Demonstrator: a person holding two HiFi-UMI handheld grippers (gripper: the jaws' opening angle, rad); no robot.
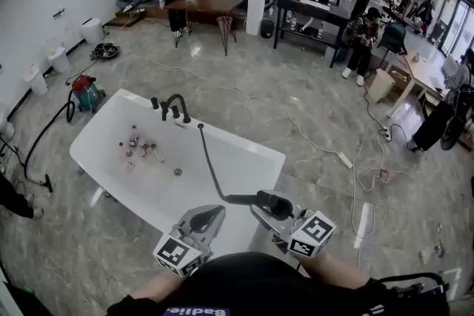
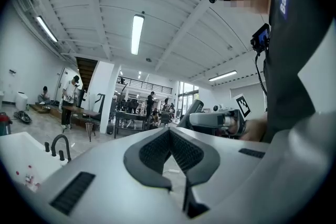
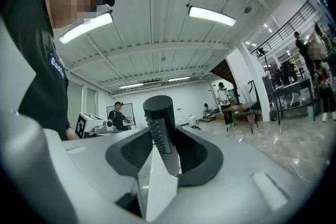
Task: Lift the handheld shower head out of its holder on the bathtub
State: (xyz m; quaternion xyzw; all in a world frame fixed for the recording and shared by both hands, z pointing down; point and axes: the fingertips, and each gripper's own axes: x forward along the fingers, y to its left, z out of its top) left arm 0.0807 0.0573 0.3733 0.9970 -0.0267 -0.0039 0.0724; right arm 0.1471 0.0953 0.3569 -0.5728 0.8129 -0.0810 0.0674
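The right gripper (image 1: 268, 203) clamps the dark shower head (image 1: 241, 198), held over the near corner of the white bathtub (image 1: 255, 153), its hose (image 1: 209, 159) running to the rim by the black faucet (image 1: 174, 106). The left gripper (image 1: 209, 217), just beside, is closed on nothing. The tub stands on a glossy grey marble floor (image 1: 311, 115) in a busy white hall.
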